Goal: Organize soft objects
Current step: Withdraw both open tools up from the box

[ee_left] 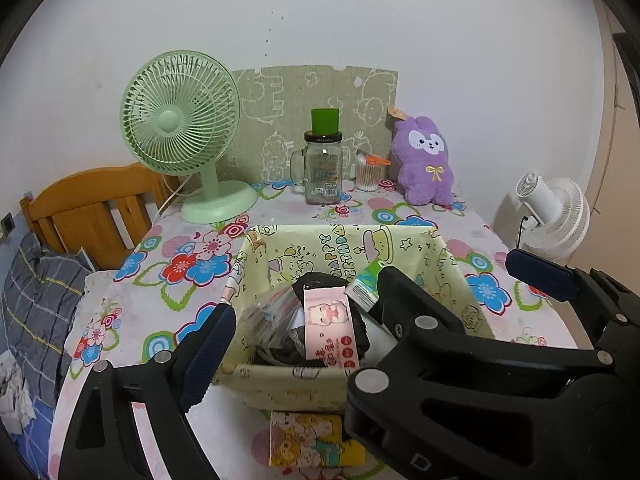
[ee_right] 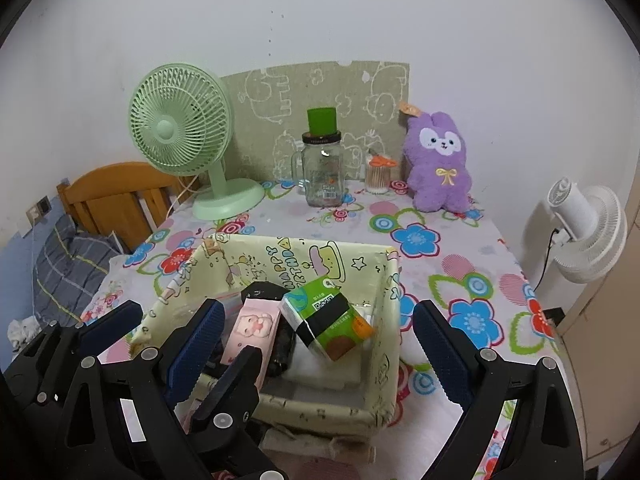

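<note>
A pale yellow fabric basket (ee_left: 280, 252) (ee_right: 384, 320) stands mid-table. It holds a pink tissue pack (ee_left: 328, 326) (ee_right: 256, 328), a green tissue pack (ee_right: 328, 320) (ee_left: 366, 280), a black item (ee_left: 316, 280) and a clear bag (ee_left: 268, 316). A purple plush rabbit (ee_left: 424, 160) (ee_right: 438, 162) sits at the back right. My left gripper (ee_left: 304, 308) is open, jaws astride the basket. My right gripper (ee_right: 316, 340) is open over the basket; its fingers (ee_left: 540, 276) show in the left view. The left gripper's fingers (ee_right: 116, 320) show in the right view.
On the floral tablecloth (ee_right: 460, 264) stand a green desk fan (ee_left: 180, 132), a glass jar with a green lid (ee_left: 322, 168), a cotton swab box (ee_left: 368, 174) and a patterned board (ee_left: 316, 96). A white fan (ee_right: 584, 228) is right, a wooden headboard (ee_left: 88, 208) left. A printed pack (ee_left: 312, 440) lies before the basket.
</note>
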The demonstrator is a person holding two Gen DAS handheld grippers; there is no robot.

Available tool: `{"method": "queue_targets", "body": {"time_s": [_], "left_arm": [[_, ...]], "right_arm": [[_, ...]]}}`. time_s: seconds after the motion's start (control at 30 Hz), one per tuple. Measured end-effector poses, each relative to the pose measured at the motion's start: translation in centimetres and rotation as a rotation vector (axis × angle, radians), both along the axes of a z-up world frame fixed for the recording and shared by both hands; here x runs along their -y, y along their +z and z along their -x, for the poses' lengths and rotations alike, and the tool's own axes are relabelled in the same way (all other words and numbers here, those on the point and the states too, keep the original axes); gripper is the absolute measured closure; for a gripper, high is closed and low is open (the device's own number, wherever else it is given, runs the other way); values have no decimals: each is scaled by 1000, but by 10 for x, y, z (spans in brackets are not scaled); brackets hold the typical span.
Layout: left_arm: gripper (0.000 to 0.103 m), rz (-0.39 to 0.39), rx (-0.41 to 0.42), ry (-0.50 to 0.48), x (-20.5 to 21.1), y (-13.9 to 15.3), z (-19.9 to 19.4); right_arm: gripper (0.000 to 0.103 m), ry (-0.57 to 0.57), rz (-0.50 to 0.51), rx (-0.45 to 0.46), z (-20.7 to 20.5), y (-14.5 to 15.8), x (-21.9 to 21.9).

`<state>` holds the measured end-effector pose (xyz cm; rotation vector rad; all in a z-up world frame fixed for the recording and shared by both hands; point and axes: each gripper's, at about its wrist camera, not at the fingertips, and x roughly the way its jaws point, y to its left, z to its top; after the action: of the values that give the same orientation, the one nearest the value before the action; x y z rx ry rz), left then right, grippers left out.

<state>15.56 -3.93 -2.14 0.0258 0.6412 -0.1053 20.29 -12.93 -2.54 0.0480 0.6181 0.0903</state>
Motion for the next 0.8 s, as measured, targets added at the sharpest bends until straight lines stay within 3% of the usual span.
{"method": "queue_targets", "body": {"time_s": [0.8], "left_arm": [[3, -42, 98, -19, -2, 20, 74]], "right_arm": [[6, 11, 40, 80, 79, 27, -9]]}}
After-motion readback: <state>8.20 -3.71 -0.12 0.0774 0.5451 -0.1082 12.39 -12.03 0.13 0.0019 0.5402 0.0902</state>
